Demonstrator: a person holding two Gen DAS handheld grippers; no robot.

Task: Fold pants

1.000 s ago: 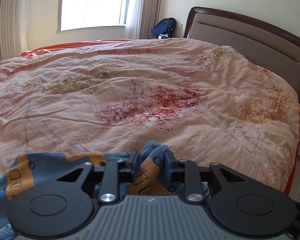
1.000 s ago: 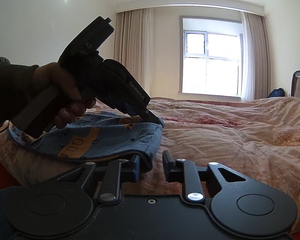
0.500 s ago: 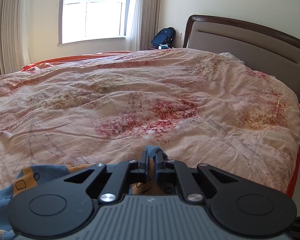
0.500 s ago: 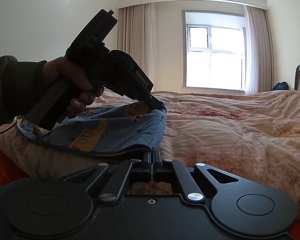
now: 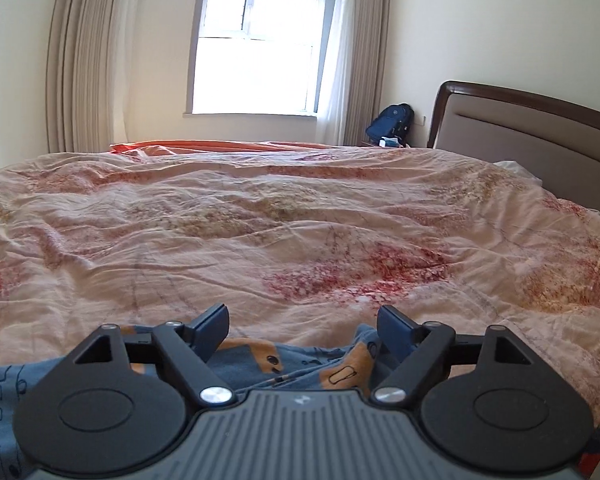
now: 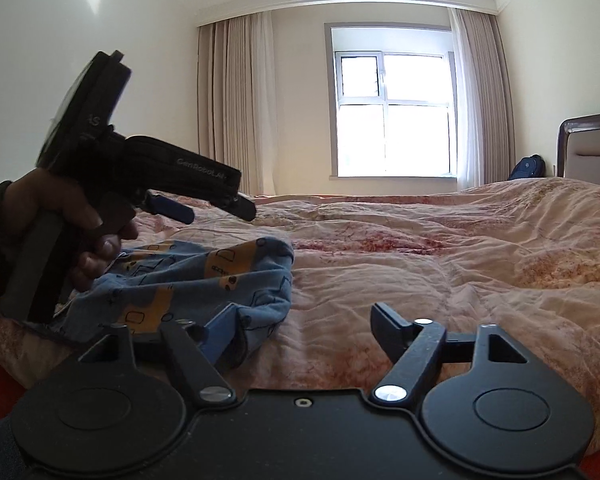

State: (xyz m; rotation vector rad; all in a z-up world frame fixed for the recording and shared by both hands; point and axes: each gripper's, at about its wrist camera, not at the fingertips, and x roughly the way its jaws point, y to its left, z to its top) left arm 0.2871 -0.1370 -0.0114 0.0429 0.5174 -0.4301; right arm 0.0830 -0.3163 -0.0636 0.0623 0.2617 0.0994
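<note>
Two grippers spread apart, clamping nothing | right gripper [image 6: 302,326] low at bed edge, blue-and-orange pants [image 6: 204,280] bunched just ahead-left, touching its left finger | left gripper [image 5: 302,322] raised over pants [image 5: 300,362], nearer | bedspread [image 5: 300,220] beyond

Home bedroom: bed [image 5: 300,232], headboard [image 5: 532,136], curtained window [image 5: 256,52].
</note>
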